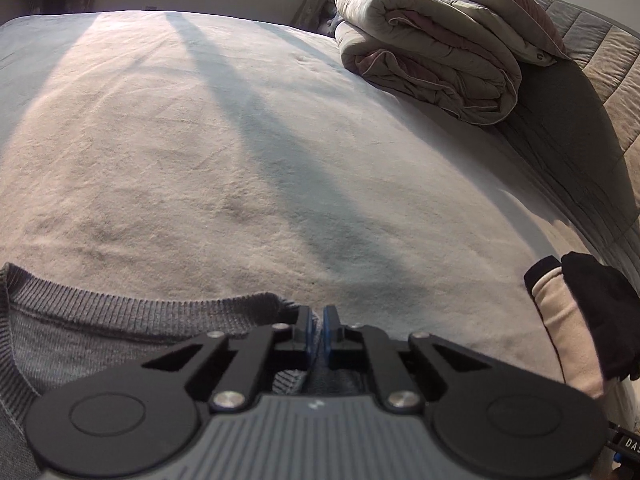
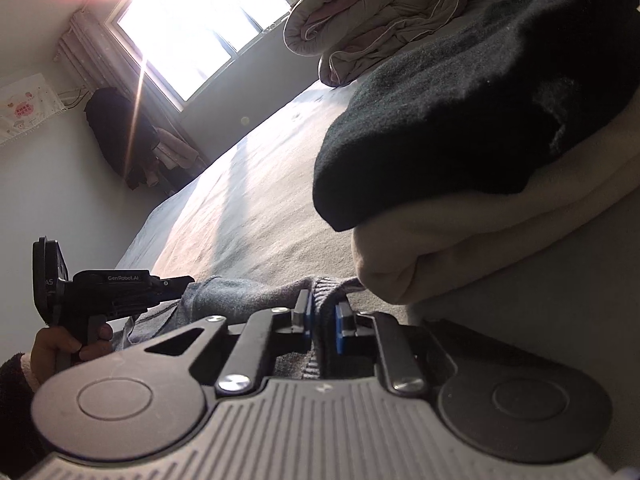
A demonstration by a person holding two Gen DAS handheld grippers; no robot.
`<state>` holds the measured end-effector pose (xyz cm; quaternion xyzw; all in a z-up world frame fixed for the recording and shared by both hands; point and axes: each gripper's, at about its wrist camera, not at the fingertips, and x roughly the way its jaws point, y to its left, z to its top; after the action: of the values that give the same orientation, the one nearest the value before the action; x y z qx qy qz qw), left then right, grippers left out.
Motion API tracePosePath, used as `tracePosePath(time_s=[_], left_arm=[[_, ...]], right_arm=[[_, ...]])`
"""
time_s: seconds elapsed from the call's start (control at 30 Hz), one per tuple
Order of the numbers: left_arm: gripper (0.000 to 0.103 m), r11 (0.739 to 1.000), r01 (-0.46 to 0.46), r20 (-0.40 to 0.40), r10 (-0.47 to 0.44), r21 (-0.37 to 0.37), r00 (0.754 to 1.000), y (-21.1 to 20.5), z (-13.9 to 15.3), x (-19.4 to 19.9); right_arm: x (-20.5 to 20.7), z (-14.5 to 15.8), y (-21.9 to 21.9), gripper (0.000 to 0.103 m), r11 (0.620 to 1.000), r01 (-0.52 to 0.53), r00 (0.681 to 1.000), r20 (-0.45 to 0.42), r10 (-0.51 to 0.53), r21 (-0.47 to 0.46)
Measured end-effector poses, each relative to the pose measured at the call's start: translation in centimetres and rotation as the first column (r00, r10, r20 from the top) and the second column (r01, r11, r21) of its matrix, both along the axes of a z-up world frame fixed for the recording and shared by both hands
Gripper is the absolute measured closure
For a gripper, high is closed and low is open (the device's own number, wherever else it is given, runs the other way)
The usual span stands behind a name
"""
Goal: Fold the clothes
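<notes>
Left gripper [image 1: 319, 332] clenched on ribbed hem of grey sweater [image 1: 80, 344], which lies at near edge of bed [image 1: 224, 152]. Right gripper [image 2: 323, 320] grasps same sweater's ribbed edge. Beyond the sweater: 2 folded garments, black [image 2: 460, 120] atop cream [image 2: 472, 236]; rolled duvet [image 1: 424, 60] farthest.
</notes>
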<state>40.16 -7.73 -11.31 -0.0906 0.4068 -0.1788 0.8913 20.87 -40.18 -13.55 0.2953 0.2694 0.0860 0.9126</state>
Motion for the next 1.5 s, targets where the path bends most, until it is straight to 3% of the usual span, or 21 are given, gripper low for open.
tracePosePath(time_s=[0.1, 0.23, 0.37, 0.43, 0.57, 0.63, 0.73, 0.77, 0.8, 0.87, 0.9, 0.93, 0.97, 1.03, 1.13, 1.23, 1.37, 1.5], left_arm=[[0.103, 0.998, -0.045, 0.016, 0.046, -0.040, 0.999, 0.2, -0.1, -0.2], [0.103, 0.988, -0.118, 0.092, 0.127, -0.097, 0.988, 0.9, 0.4, -0.5], [0.103, 0.988, -0.122, 0.072, 0.129, -0.093, 0.989, 1.0, 0.7, 0.0], [0.098, 0.992, -0.108, 0.055, 0.112, -0.068, 0.992, 1.1, 1.1, -0.1], [0.067, 0.996, -0.086, 0.037, 0.086, -0.010, 0.996, 1.4, 1.4, -0.3], [0.067, 0.998, -0.067, 0.008, 0.067, 0.012, 0.998, 1.3, 1.0, -0.1], [0.067, 0.998, -0.049, 0.008, 0.049, 0.030, 0.999, 0.8, 0.6, 0.0], [0.072, 0.998, -0.044, 0.014, 0.043, 0.035, 0.999, 0.7, 0.4, 0.0], [0.084, 0.998, -0.039, 0.019, 0.038, 0.040, 0.999, 0.5, 0.3, 0.0], [0.099, 0.998, -0.029, 0.030, 0.028, 0.050, 0.999, 0.2, 0.0, 0.0], [0.101, 0.998, -0.025, 0.035, 0.023, 0.055, 0.999, 0.0, -0.1, 0.0], [0.101, 0.998, -0.022, 0.045, 0.019, 0.059, 0.999, -0.1, -0.2, -0.1], [0.101, 0.998, -0.029, 0.066, 0.025, 0.054, 0.997, -0.1, -0.2, -0.3], [0.101, 0.998, -0.065, 0.102, 0.063, 0.018, 0.993, 0.2, -0.1, -0.5], [0.101, 0.995, -0.102, 0.136, 0.098, 0.019, 0.986, 0.0, -0.9, -0.4], [0.101, 0.990, -0.139, 0.170, 0.133, 0.019, 0.976, -0.3, -1.7, -0.3], [0.100, 0.983, -0.142, 0.224, 0.114, 0.114, 0.968, -1.8, -1.4, -0.8], [0.095, 0.977, -0.163, 0.298, 0.117, 0.137, 0.947, -2.2, 0.0, -2.7]], right_arm=[[-0.5, 0.9, 0.5, 0.098, 0.999, 0.018, 0.999, 0.039, -0.016, -0.049], [-1.6, 2.3, 1.1, 0.098, 0.989, 0.057, 0.992, 0.115, -0.042, -0.134], [-1.3, 2.1, 2.1, 0.098, 0.970, 0.062, 0.996, 0.082, -0.044, -0.233], [-1.2, 1.7, 2.0, 0.098, 0.969, 0.049, 0.998, 0.058, -0.036, -0.241], [-0.6, 1.8, 1.5, 0.094, 0.974, 0.031, 0.998, 0.057, -0.019, -0.223], [-0.5, 1.7, 1.2, 0.087, 0.978, 0.027, 0.999, 0.049, -0.017, -0.207], [-0.1, 1.7, 1.0, 0.087, 0.985, 0.009, 0.999, 0.035, -0.003, -0.173], [0.1, 1.6, 1.0, 0.087, 0.985, 0.002, 1.000, 0.029, 0.003, -0.173], [0.2, 1.5, 1.1, 0.087, 0.985, -0.005, 1.000, 0.022, 0.009, -0.174], [0.5, 1.2, 1.4, 0.087, 0.984, -0.017, 1.000, 0.010, 0.019, -0.179], [0.6, 1.0, 1.5, 0.087, 0.983, -0.021, 1.000, 0.004, 0.022, -0.183], [0.7, 0.9, 1.7, 0.087, 0.982, -0.019, 1.000, 0.005, 0.020, -0.190], [0.6, 1.0, 1.8, 0.098, 0.979, -0.006, 1.000, 0.020, 0.010, -0.202], [0.3, 1.3, 2.0, 0.099, 0.974, 0.020, 0.999, 0.050, -0.009, -0.224], [-0.2, 1.8, 2.2, 0.099, 0.963, 0.064, 0.994, 0.100, -0.039, -0.260], [0.1, 1.4, 2.6, 0.099, 0.956, 0.067, 0.996, 0.080, -0.046, -0.287], [0.3, 1.0, 2.6, 0.099, 0.952, 0.053, 0.998, 0.052, -0.039, -0.300], [-0.2, 1.6, 2.0, 0.091, 0.963, 0.019, 0.999, 0.045, -0.007, -0.268]])
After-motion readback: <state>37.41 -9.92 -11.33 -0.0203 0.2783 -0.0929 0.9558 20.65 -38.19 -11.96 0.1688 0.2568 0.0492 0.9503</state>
